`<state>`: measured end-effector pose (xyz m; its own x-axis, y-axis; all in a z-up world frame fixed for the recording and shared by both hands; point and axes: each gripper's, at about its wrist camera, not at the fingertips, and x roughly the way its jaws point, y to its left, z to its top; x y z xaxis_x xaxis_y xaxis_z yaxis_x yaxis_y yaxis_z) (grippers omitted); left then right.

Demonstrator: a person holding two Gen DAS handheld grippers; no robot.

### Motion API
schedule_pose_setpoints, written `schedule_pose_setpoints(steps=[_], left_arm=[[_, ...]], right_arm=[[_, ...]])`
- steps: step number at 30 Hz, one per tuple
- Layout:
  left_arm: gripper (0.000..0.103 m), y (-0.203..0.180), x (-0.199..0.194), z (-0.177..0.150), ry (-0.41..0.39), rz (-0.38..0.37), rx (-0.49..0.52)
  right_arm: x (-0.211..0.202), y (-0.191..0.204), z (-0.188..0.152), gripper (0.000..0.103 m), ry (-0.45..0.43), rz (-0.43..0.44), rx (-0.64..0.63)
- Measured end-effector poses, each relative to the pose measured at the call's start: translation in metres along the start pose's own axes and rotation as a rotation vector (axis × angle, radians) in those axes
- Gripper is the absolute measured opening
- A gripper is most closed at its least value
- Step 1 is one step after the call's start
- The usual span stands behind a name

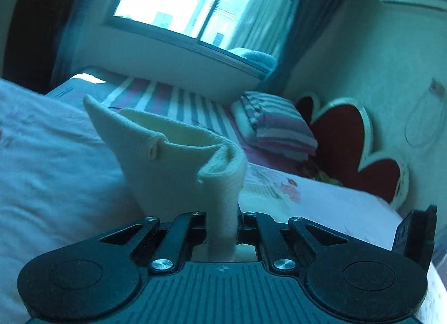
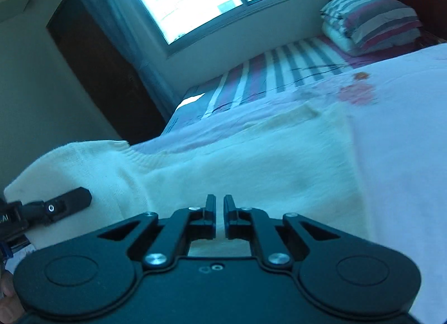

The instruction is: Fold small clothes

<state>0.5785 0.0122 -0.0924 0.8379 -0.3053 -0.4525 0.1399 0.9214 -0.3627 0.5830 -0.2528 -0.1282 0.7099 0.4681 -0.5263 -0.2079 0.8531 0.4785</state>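
Bed (image 2: 405,156) filled most of both views, covered with a pale sheet; striped bedding and a striped pillow (image 2: 374,19) lay toward the window end. Your work lay on the near part of that sheet.

Cream knit garment (image 2: 251,162) was spread across the bed just ahead of your right gripper (image 2: 219,212), one end drawn up off the sheet toward the left of that view. That raised end sat in your left gripper (image 1: 222,229): jaws clenched on a gathered fold of the knit, which stood up out of them like a funnel in the left wrist view. It looked like a cuff or hem band, though I couldn't say which.

Right jaws stood a narrow slit apart with nothing between them, the garment lying beyond and beneath them; released, by my reading.

Step in hand, as I judged it: you were carrying one end over to make a fold, the bulk of the garment flat on the bed.

Next move would call for laying the lifted end down square over the body of the garment, edges matched. Your right gripper was free to pin or smooth the flat part so it wouldn't drag along.

Containers: none seen in either view, so nothing to record there.
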Motion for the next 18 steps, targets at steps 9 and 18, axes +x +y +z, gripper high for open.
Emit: schedule_pose_setpoints(steps=[9,18], left_arm=[[0.008,-0.104,0.068,-0.024,0.256,-0.095,0.209],[0.082,-0.077,-0.018,-0.011,0.084,-0.170,0.120]], right_arm=[[-0.090,-0.106,-0.003,0.017,-0.069,-0.192,0.167],[-0.118,-0.116,-0.022,0.029,-0.064,-0.085,0.233]])
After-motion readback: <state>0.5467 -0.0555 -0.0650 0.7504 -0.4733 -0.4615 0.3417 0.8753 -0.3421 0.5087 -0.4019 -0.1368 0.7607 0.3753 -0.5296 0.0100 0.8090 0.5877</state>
